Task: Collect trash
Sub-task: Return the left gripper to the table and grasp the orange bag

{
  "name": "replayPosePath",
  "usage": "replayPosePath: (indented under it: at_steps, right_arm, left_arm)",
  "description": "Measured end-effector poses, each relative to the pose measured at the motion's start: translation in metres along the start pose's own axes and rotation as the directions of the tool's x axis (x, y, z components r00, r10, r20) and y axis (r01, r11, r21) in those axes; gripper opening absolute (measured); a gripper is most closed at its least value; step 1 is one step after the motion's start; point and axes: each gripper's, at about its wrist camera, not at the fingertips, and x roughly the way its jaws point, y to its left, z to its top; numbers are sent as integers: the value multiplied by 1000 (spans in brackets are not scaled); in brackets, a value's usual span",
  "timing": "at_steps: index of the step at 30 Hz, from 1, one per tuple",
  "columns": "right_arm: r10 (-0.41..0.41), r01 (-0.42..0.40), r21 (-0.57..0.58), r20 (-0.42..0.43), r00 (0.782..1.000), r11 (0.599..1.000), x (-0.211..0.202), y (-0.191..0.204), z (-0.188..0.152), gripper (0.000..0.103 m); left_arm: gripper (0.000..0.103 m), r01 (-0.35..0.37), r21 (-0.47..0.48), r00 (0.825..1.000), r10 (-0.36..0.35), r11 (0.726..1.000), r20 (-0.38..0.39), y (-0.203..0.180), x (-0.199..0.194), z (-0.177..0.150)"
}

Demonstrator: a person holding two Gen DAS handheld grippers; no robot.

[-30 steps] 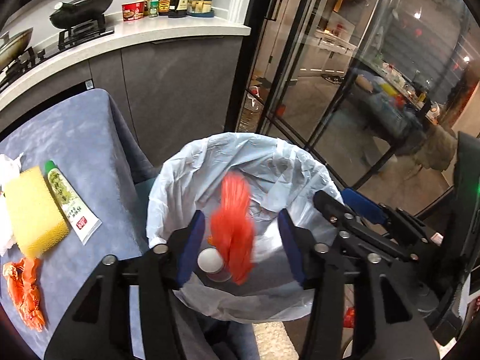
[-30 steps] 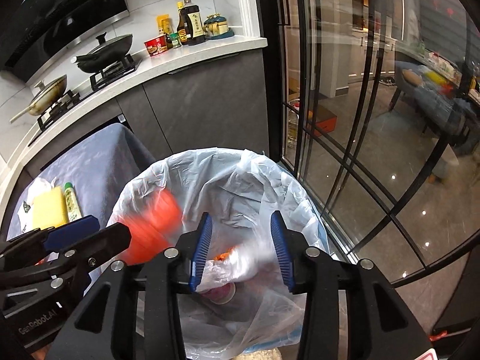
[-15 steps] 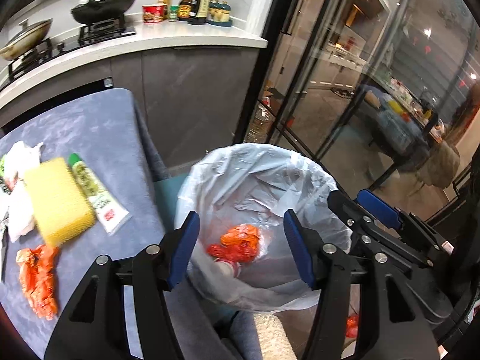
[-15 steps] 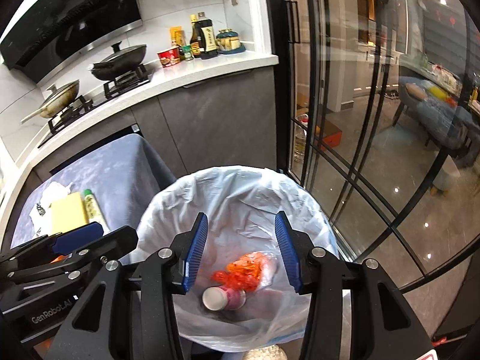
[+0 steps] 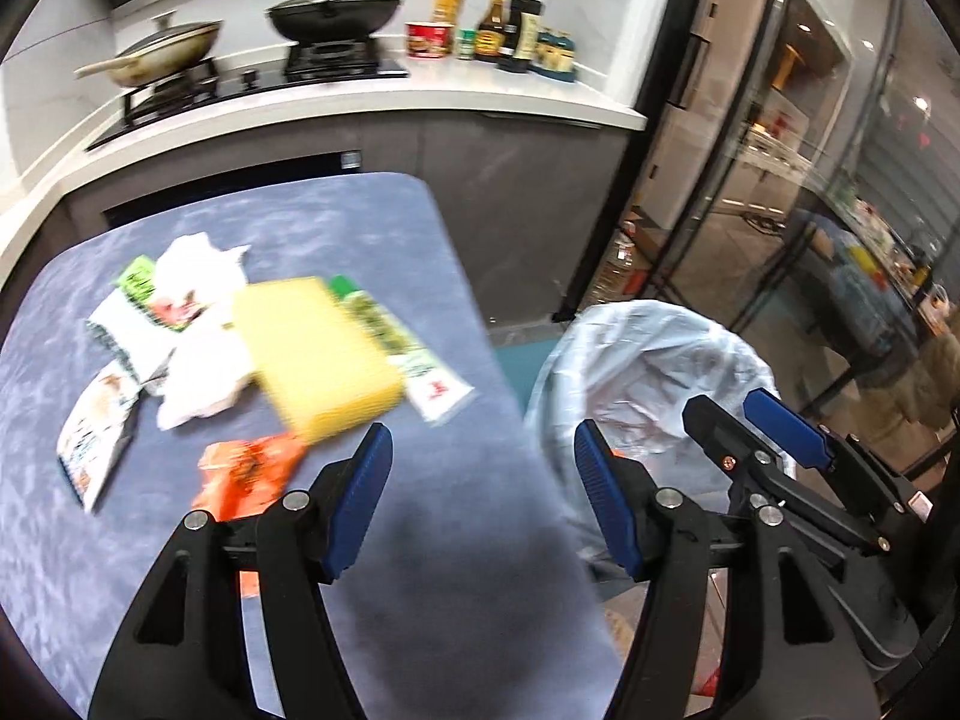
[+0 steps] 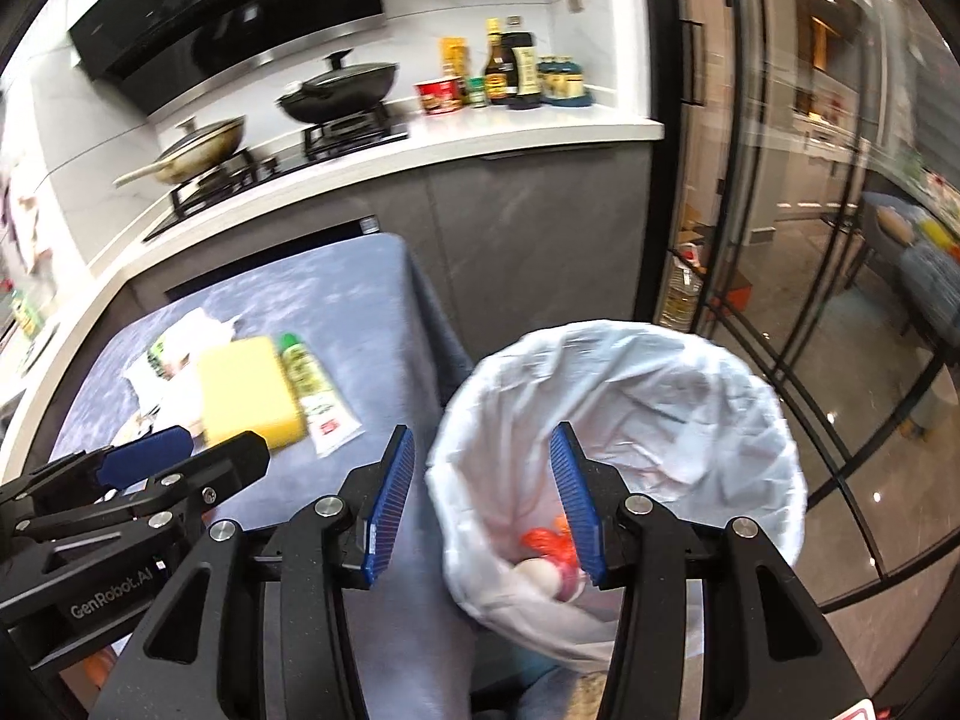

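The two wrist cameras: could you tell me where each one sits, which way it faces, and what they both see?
Left wrist: sits on the left gripper, looking forward and down over the blue table with its trash; its own open fingers show, the right gripper at right.
Right wrist: sits on the right gripper, looking down at the lined bin; its open fingers show, the left gripper at left.
Shared: table, yellow sponge, tube, bin, stove counter.
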Motion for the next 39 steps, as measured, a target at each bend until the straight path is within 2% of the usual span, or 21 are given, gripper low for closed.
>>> replayPosePath:
  at_steps: [3,4,6,12,17,21,27,29,32,34,36,37,39]
  right_arm:
    - [18,-18,-24,-12,1000,1000,3,20,-2,47]
    - [25,-26,-30,-17,1000,999,4,26,-3,47]
    - [37,-39,-46,-28,999,998,7,38,-5,47]
    - [58,-63,-93,-54,997,994,12,66,-13,47]
    - [68,-77,-113,-79,995,991,17,80,-20,47]
    - [75,-87,-122,-99,992,989,22,90,-26,47]
    - [84,-100,-138,-120,989,985,27,100,-30,47]
    - [84,-101,-142,-122,989,985,28,102,-31,47]
    - [84,-101,-140,-124,989,985,28,102,-31,47]
    - [83,-100,-137,-127,988,985,29,102,-31,47]
    - [83,-100,-137,-128,988,985,29,101,-31,47]
    - [83,-101,-137,-128,988,985,29,101,-31,47]
    - [83,-101,-141,-129,988,985,30,102,-31,47]
  left_arm:
    - [61,-37,-30,999,37,999,-8,22,-4,-4]
    - [66,-52,-42,999,51,998,-12,29,-4,-6]
    - [68,-75,-63,997,74,995,-17,43,-5,-9]
    - [71,-144,-139,989,137,980,-58,91,1,-27]
    - [73,-153,-210,985,132,966,-113,127,12,-44]
    - [73,-162,-228,983,137,960,-124,141,18,-52]
    - [73,-131,-248,988,106,960,-109,147,25,-50]
    - [69,-123,-250,989,98,960,-112,147,28,-50]
    - [52,-84,-259,990,52,962,-129,149,35,-50]
    - [34,-61,-260,992,29,964,-125,148,34,-50]
    - [26,-44,-251,992,13,967,-122,146,32,-50]
    - [14,-41,-242,993,13,969,-118,144,30,-51]
    - [14,-37,-230,993,9,972,-121,140,27,-52]
